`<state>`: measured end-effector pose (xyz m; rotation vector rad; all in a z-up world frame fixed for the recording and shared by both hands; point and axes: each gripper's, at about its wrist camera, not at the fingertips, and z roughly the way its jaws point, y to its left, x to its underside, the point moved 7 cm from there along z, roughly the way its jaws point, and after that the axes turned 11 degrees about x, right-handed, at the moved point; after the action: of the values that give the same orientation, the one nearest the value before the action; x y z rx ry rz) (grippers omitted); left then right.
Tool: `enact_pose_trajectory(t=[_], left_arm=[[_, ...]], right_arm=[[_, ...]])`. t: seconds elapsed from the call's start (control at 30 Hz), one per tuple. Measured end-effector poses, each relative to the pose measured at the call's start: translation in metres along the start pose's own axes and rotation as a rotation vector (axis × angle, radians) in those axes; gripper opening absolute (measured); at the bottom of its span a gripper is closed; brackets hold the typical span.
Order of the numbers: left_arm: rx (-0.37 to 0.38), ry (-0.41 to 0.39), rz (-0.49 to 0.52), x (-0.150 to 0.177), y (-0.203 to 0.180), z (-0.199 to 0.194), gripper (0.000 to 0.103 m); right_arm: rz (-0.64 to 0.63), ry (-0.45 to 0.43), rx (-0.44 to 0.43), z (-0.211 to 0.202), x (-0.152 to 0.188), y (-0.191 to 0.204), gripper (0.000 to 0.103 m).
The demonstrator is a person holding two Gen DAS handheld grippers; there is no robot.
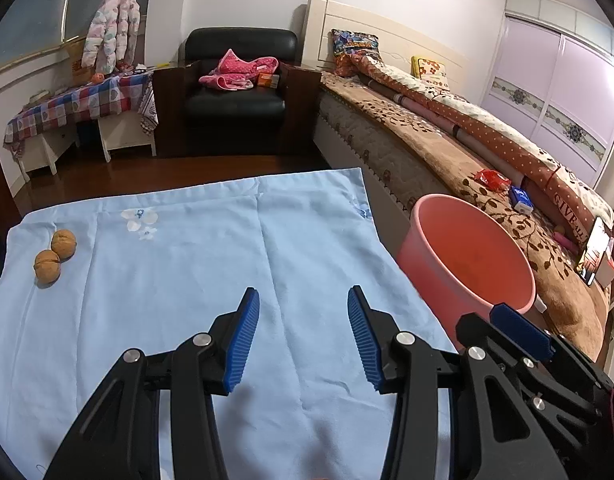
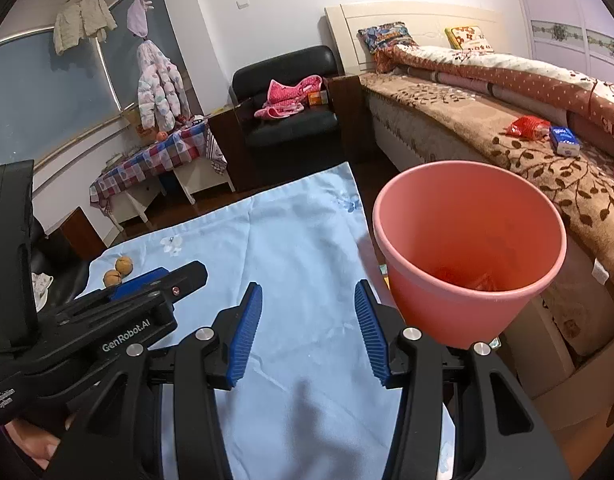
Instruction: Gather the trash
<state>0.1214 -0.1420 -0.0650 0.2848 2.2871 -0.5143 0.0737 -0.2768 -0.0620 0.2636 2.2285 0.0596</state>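
Cloth, plastic and rough shell

Matt pale-blue cloth (image 1: 187,280) with soft creases covers the surface; the pink bin (image 2: 467,240) is smooth plastic; two walnuts (image 1: 55,254) look rough and wrinkled; each tool has ribbed blue pads (image 1: 243,344) on matt black plastic.

A black leather armchair (image 1: 239,80) stands against the far wall, a pink dotted garment (image 1: 237,72) on its seat. Left of the armchair is a checked-cloth table (image 1: 79,104); right of it, a bed (image 1: 447,136).
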Motion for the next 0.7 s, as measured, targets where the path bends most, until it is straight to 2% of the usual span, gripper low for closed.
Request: enact_pose_trajectory(t=[0.7], left_arm=[[-0.026,-0.057,0.01,-0.006,0.002,-0.015,0.046]], right_arm=[[-0.045,-0.084,-0.008,-0.015,-0.011,0.013,0.049]])
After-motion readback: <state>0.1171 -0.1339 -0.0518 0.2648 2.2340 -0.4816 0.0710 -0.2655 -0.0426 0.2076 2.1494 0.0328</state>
